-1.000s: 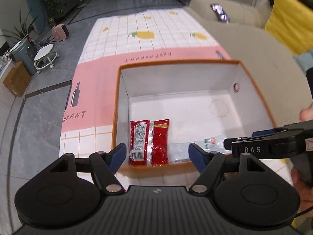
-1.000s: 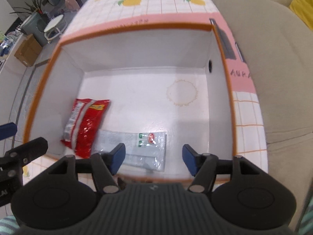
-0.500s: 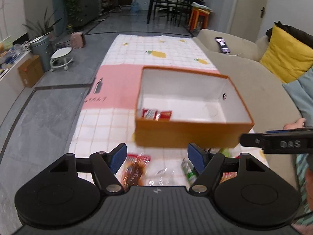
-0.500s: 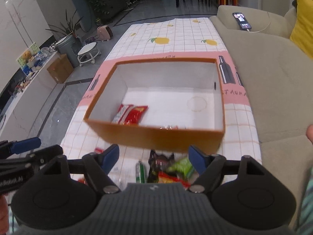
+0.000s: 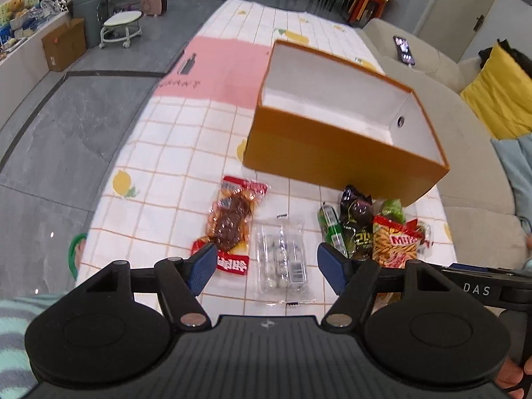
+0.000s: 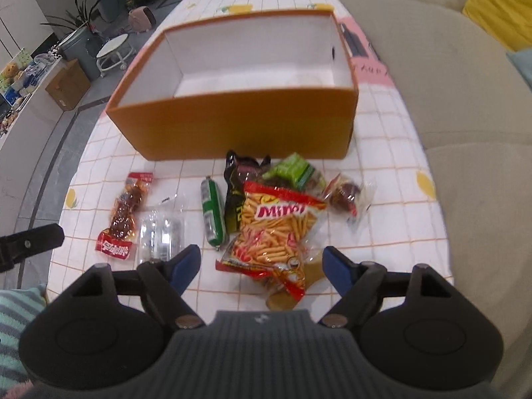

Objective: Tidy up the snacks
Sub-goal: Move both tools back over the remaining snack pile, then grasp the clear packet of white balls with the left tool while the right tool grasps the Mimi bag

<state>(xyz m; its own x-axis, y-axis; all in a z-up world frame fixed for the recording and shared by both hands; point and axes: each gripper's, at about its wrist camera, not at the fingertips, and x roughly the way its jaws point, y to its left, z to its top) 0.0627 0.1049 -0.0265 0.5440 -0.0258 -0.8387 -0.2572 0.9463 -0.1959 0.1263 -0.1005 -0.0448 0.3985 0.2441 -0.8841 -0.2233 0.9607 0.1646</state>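
Snacks left unsorted below the orange box (image 6: 239, 123)
Left gripper (image 5: 262, 266) and right gripper (image 6: 261, 262) are held spread, empty; box contents cannot be told.

Table covered by a checked tablecloth (image 5: 186, 153) (image 6: 392, 179) with lemon motifs and a pink band. On the cloth stand an open orange box (image 5: 332, 153) (image 6: 239, 126) with a white interior and, in front of it, loose snacks: a red-labelled braised-meat pack (image 5: 232, 219) (image 6: 124, 212), a clear packet (image 5: 282, 256) (image 6: 161, 232), a green sausage stick (image 5: 332, 229) (image 6: 212, 212), a black pouch (image 5: 357, 219) (image 6: 237, 186), a bag of orange Mimi sticks (image 5: 395, 242) (image 6: 276, 229), a green packet (image 5: 394, 207) (image 6: 294, 169) and a small clear wrapper (image 6: 347, 196) with dark contents. The black pouch, Mimi bag and green packet overlap in a heap just beside the box's near wall; the meat pack and clear packet lie side by side to the left.
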